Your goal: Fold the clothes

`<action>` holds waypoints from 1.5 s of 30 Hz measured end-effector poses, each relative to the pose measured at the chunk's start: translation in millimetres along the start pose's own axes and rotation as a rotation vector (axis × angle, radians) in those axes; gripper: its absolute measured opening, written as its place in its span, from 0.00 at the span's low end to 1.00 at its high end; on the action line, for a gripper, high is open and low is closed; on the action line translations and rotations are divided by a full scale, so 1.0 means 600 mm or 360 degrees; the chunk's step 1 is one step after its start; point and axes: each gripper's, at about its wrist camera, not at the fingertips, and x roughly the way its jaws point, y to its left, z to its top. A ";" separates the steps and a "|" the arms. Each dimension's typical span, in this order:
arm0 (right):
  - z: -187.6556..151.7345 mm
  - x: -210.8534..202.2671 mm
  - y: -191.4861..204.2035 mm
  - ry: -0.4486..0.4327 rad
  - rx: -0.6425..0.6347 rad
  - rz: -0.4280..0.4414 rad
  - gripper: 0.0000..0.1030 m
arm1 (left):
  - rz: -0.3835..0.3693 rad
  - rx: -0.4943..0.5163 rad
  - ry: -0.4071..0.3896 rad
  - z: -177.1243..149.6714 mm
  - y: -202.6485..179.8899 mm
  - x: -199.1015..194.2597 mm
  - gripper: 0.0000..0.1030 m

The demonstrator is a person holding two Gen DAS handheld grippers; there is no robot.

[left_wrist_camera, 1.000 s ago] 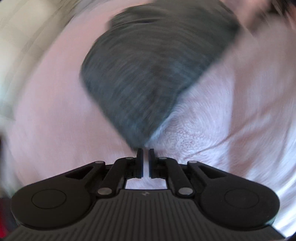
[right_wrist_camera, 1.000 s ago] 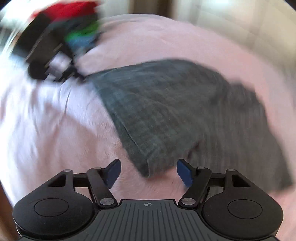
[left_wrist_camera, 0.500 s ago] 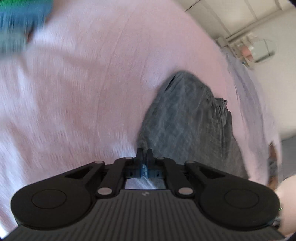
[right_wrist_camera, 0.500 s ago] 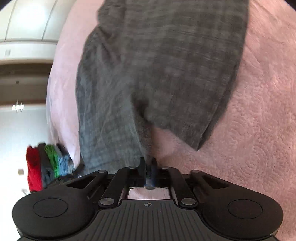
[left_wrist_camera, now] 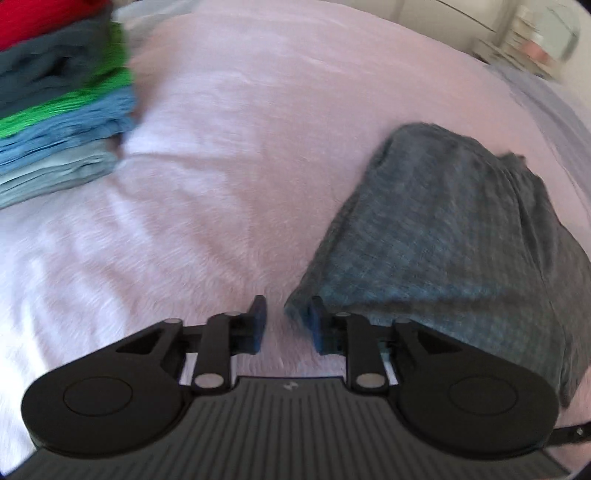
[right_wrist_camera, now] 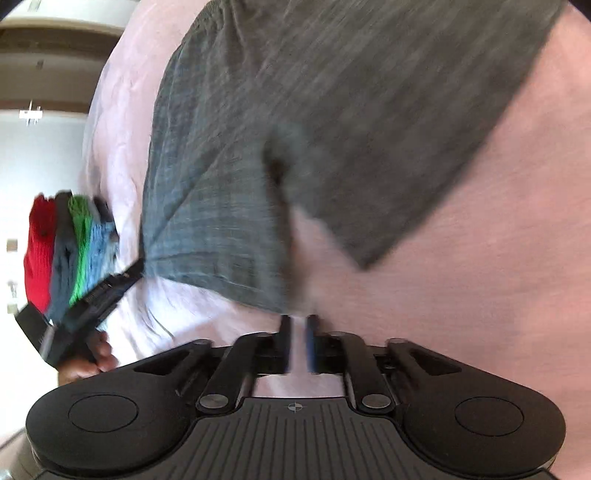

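A grey checked garment (left_wrist_camera: 461, 236) lies folded on the pink bedspread (left_wrist_camera: 229, 177). My left gripper (left_wrist_camera: 286, 321) is open, and the garment's near corner lies against its right finger. In the right wrist view the same garment (right_wrist_camera: 332, 129) fills the upper frame. Its lower hem corner ends just above my right gripper (right_wrist_camera: 298, 332), whose fingers stand a narrow gap apart with pale sheet showing between them. The view is blurred. The left gripper's body (right_wrist_camera: 92, 295) and a hand (right_wrist_camera: 96, 354) show at the left of that view.
A stack of folded clothes (left_wrist_camera: 55, 103) in red, dark grey, green and blue sits at the far left of the bed, also seen as the stack (right_wrist_camera: 66, 251). Bare bedspread lies between stack and garment. A wall and furniture (left_wrist_camera: 535, 33) stand beyond the bed.
Both grippers were shut on the garment half a second ago. The left has opened wide and let its corner go; the right's fingers have parted slightly. The garment now lies on the bed.
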 end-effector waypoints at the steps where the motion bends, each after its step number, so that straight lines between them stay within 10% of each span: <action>1: 0.007 -0.023 -0.015 -0.0029 -0.0004 -0.0016 0.50 | 0.0007 -0.0039 -0.0007 -0.004 -0.005 -0.015 0.20; 12: 0.191 -0.256 -0.173 -0.0471 -0.0041 -0.0092 0.54 | -0.0584 -0.0571 0.0227 -0.156 -0.249 -0.095 0.38; 20: 0.305 -0.244 -0.232 -0.0481 0.0074 0.0131 0.53 | -0.0556 -0.0964 0.0221 -0.216 -0.324 -0.026 0.33; 21: 0.310 -0.234 -0.234 -0.0451 0.0084 0.0159 0.32 | -0.0577 -0.0967 0.0225 -0.217 -0.328 -0.020 0.27; 22: 0.312 -0.230 -0.238 -0.0423 0.0075 0.0175 0.07 | -0.0599 -0.0968 0.0228 -0.218 -0.332 -0.014 0.00; 23: 0.313 -0.236 -0.244 -0.0404 0.0053 0.0154 0.01 | -0.0614 -0.0952 0.0240 -0.217 -0.335 -0.012 0.00; 35: 0.267 -0.271 -0.223 -0.0492 -0.0282 -0.0254 0.02 | -0.0602 -0.0799 0.0332 -0.211 -0.345 -0.007 0.03; 37: 0.260 -0.274 -0.198 -0.0506 -0.0383 -0.0373 0.06 | -0.0589 -0.0722 0.0358 -0.202 -0.349 -0.020 0.04; 39: 0.248 -0.275 -0.168 -0.0579 -0.0495 -0.0520 0.55 | -0.0592 -0.0602 0.0375 -0.193 -0.354 -0.040 0.04; 40: 0.238 -0.277 -0.150 -0.0645 -0.0570 -0.0588 0.62 | -0.0584 -0.0539 0.0347 -0.187 -0.352 -0.057 0.04; 45: 0.189 -0.252 -0.064 -0.0789 -0.0959 -0.0692 0.62 | -0.0358 -0.0324 0.0046 -0.115 -0.302 -0.111 0.05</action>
